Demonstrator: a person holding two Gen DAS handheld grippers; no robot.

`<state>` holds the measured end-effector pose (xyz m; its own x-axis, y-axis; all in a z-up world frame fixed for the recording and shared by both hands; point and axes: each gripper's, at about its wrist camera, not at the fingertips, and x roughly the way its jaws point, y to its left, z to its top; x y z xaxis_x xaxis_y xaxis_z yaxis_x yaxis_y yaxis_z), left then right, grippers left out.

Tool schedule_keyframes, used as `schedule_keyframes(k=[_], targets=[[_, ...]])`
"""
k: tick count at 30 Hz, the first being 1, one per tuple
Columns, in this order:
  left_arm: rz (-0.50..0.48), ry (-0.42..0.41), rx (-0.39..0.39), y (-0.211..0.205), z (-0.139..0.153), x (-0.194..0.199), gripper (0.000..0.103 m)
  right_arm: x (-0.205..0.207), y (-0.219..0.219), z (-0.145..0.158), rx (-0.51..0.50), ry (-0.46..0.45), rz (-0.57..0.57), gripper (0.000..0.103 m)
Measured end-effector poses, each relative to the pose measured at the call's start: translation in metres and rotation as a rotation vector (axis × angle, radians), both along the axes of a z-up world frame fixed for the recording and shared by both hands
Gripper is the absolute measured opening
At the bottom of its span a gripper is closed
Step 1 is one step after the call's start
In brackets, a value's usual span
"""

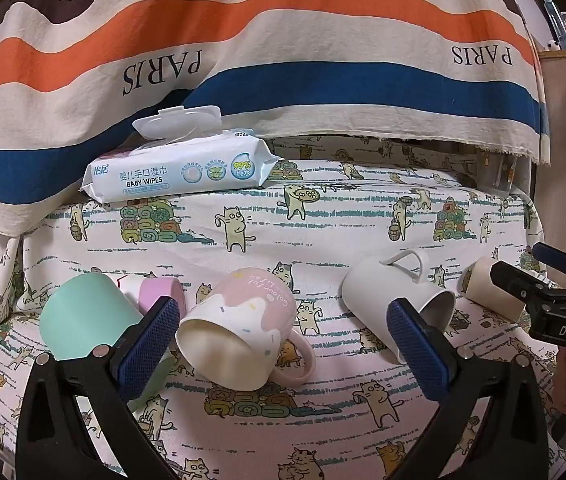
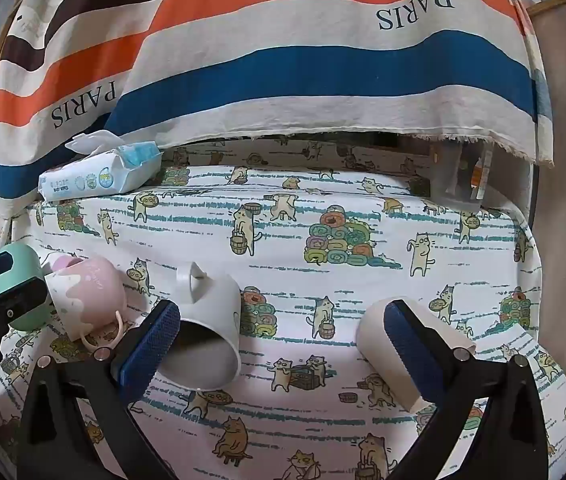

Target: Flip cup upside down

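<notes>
Left gripper (image 1: 283,338) stands spread, empty, framing the pink mug (image 1: 243,332) on its side, mouth toward the camera, handle right. Rightward, the white mug (image 2: 207,332) lies likewise. Right gripper (image 2: 283,344) gapes empty. Only its view shows the cream cup (image 2: 379,332) clearly.

Both views are taken low over the cat-print cloth (image 1: 323,208), faced toward the striped drape (image 1: 283,40). The left one is set close on the pink mug (image 1: 243,320); the right one sits further right. The white mug (image 2: 211,320) is shared by both
</notes>
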<state>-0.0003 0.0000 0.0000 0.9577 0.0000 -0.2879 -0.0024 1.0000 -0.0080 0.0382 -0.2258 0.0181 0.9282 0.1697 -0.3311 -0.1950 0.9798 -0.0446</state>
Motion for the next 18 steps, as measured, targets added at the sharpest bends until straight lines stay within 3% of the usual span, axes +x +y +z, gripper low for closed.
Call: schedule_keyframes(k=[18], targets=[[0.000,0.006,0.000,-0.0001,0.0000,0.0002,0.103,-0.0003,-0.0009,0.0006,-0.001,0.000,0.000,0.102]])
